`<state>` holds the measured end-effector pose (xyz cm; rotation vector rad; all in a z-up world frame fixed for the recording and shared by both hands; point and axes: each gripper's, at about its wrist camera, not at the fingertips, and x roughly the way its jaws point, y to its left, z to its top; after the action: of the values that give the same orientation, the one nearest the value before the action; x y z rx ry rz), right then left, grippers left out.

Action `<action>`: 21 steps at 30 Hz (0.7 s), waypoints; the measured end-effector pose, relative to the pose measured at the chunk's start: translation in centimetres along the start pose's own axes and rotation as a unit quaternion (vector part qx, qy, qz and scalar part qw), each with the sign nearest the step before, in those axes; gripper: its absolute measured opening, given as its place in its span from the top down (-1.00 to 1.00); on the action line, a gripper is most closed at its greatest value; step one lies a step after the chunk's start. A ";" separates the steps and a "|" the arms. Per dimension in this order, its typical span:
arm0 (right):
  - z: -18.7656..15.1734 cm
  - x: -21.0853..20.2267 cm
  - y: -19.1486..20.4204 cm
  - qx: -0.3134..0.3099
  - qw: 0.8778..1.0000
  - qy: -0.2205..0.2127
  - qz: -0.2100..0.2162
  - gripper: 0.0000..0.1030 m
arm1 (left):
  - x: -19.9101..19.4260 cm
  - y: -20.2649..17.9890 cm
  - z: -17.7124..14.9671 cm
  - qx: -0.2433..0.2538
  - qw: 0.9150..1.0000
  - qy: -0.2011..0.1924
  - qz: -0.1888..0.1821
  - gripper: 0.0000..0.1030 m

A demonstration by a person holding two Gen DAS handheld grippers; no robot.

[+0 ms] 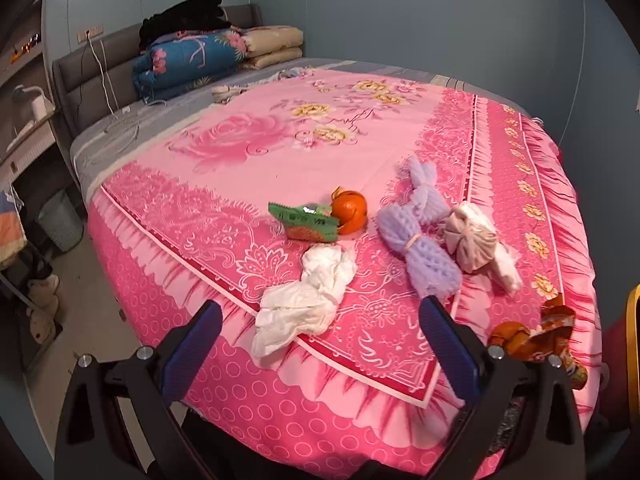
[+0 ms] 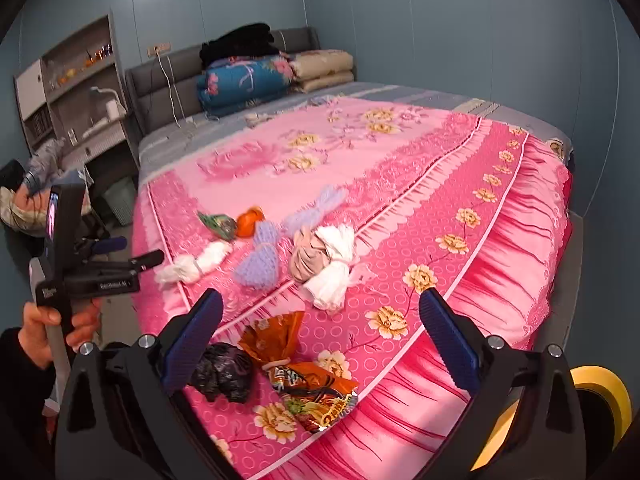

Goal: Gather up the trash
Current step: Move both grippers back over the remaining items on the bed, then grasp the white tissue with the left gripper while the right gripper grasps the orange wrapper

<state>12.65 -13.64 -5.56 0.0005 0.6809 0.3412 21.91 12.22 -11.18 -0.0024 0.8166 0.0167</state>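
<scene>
Trash lies on a pink bed (image 1: 280, 152). A crumpled white tissue (image 1: 308, 300) lies just ahead of my open, empty left gripper (image 1: 320, 344). Beyond it are a green wrapper (image 1: 304, 222), an orange peel (image 1: 350, 210), a purple foam net (image 1: 420, 232) and a beige and white bundle (image 1: 474, 240). An orange snack wrapper (image 2: 300, 368) and a black plastic bag (image 2: 224, 372) lie between the fingers of my open, empty right gripper (image 2: 320, 344). The left gripper also shows in the right wrist view (image 2: 136, 254), beside the tissue (image 2: 196, 264).
Folded quilts (image 1: 192, 60) are stacked at the headboard. A waste basket (image 1: 60, 220) stands on the floor left of the bed, next to a desk and shelves (image 2: 68, 80). A yellow-rimmed container (image 2: 592, 400) sits low at the right.
</scene>
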 end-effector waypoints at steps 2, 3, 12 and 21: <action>-0.3 1.2 0.1 -0.001 1.000 0.015 -0.002 -0.84 | 1.0 0.5 -0.1 -0.005 1.000 0.007 0.000 -0.84; -0.5 1.7 0.1 0.001 1.000 0.023 -0.001 -0.84 | 1.5 0.9 -0.2 -0.008 1.000 0.010 0.000 -0.84; -2.3 5.7 1.2 0.006 0.997 0.072 -0.006 -0.68 | 5.0 2.0 -0.4 -0.008 1.000 0.018 -0.008 -0.84; -2.9 7.2 1.7 0.003 0.996 0.083 -0.010 -0.67 | 7.5 2.8 -0.3 0.001 0.999 0.027 -0.048 -0.84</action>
<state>15.56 -10.17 -12.06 -0.0286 0.8464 0.3224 26.80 15.12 -16.80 -0.0393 0.8700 -0.0745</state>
